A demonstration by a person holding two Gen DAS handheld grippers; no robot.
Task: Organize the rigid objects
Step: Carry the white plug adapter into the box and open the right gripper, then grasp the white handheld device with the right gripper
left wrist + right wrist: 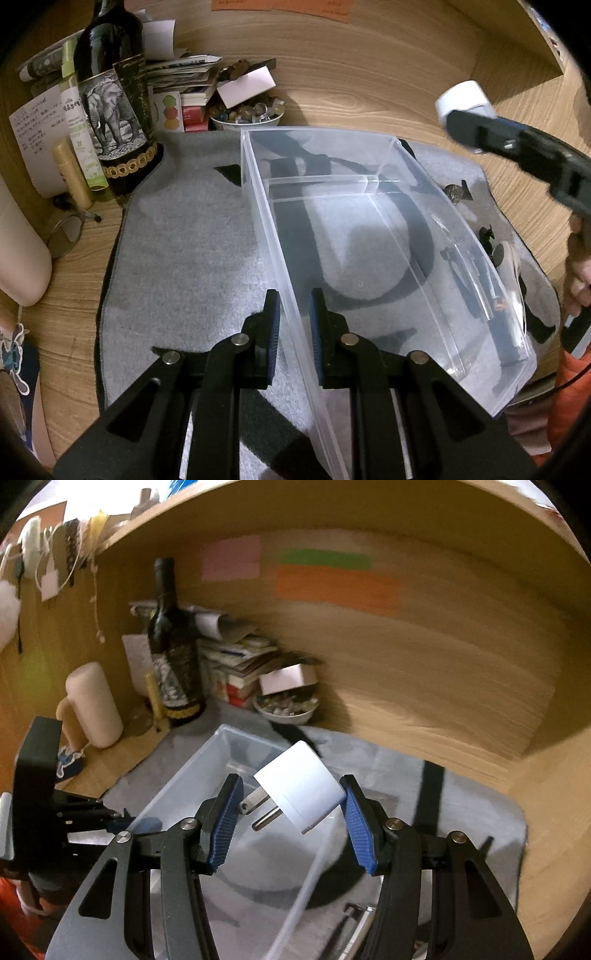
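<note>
A clear plastic bin (369, 236) with an inner divider lies on a grey felt mat (184, 240). It holds nothing that I can make out. My left gripper (294, 325) is shut on the bin's near left wall, one pad on each side. My right gripper (291, 794) is shut on a white plug adapter (303, 790), whose metal prongs rest against the left pad while its body meets the right pad. It hangs above the bin (207, 753). In the left wrist view the right gripper (480, 129) carries the adapter (463, 98) at the upper right, above the bin's far right corner.
A dark wine bottle (110, 110), slim bottles, stacked papers and a bowl of stones (247, 114) crowd the back left corner. Small dark items (458, 192) lie on the mat right of the bin. Wooden walls close in behind and to the right. A person's hand (580, 273) grips the right tool.
</note>
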